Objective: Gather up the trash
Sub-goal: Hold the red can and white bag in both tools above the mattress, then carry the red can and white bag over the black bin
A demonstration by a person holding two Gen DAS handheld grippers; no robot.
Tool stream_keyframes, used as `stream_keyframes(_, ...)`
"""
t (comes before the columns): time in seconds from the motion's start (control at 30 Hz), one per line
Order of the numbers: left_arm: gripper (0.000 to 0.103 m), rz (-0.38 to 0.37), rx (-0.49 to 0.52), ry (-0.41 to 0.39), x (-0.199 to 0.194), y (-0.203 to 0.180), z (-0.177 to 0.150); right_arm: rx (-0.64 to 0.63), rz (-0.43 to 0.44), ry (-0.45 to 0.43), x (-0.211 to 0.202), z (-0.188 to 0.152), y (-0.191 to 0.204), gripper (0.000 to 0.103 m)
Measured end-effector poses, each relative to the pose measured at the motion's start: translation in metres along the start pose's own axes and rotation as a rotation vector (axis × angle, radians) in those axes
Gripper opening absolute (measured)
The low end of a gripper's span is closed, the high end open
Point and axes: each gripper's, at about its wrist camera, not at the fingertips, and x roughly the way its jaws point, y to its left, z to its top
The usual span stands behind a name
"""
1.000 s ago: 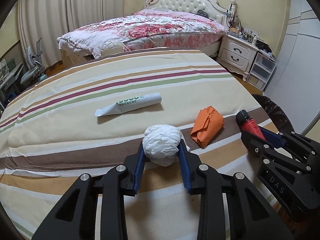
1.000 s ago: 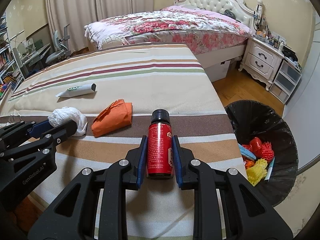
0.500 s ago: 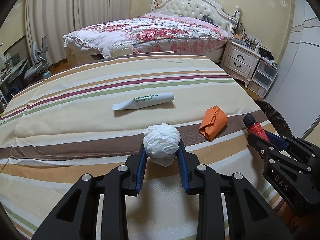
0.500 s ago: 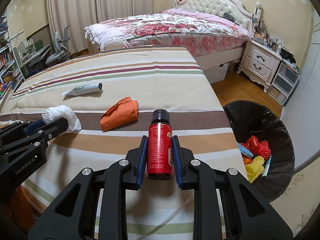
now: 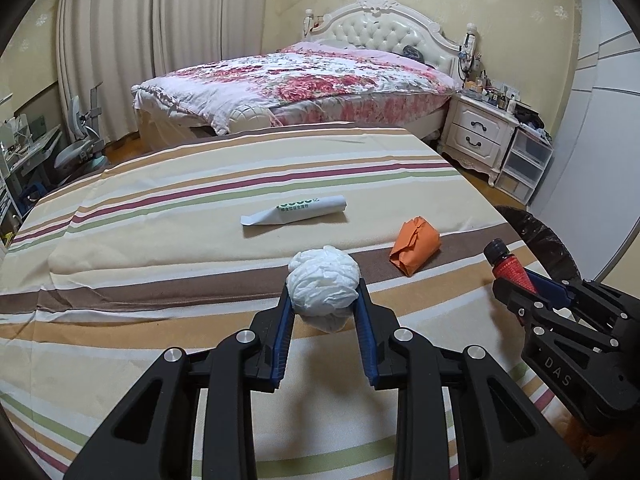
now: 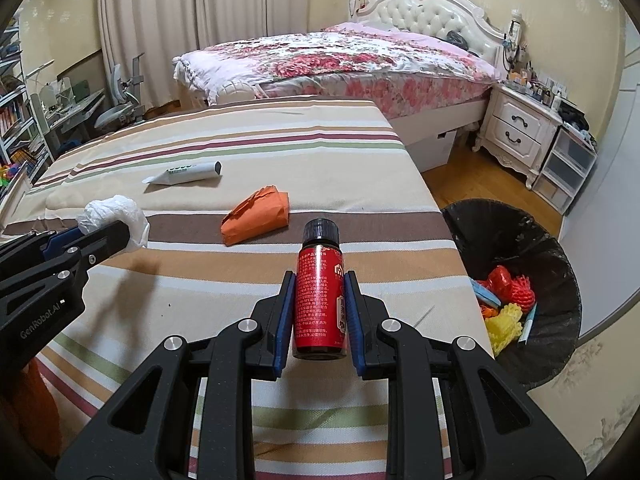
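wrist views, low, facing shared striped bedspread (image 5: 168, 216)

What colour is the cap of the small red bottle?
Black cap on the small red bottle; clearest in right wrist view.

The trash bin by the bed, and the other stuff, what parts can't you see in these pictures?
- Trash bin: its bottom is hidden under the rubbish in the right wrist view; the right gripper blocks most of it in the left wrist view.
- Red bottle: label print too small to read.
- White wad: its sides are covered by the left gripper.
- Orange packet: contents wrapped, unseen.
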Motion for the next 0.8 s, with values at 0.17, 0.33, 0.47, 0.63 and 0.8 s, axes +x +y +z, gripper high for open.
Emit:
stream_keyframes(0.17,0.030,-0.007,0.013,-0.011,-0.004,-0.005,-0.001,0.005,-0.002,-0.007,-0.004,-0.001,-0.002,0.023)
stream_keyframes(0.33,0.030,-0.015,0.026,-0.023,-0.006,-0.012,0.001,0.018,-0.008,-0.019,-0.011,-0.002,-0.009,0.023)
stream_keyframes(0.47,0.030,-0.021,0.035,-0.030,-0.006,-0.017,0.004,0.030,-0.014,-0.027,-0.015,-0.002,-0.015,0.023)
stream_keyframes(0.63,0.030,-0.030,0.050,-0.039,-0.007,-0.025,0.007,0.043,-0.022,-0.033,-0.017,-0.003,-0.022,0.023)
stream_keyframes(0.8,0.030,-0.044,0.067,-0.052,-0.008,-0.034,0.012,0.059,-0.034,-0.043,-0.020,-0.003,-0.032,0.023)
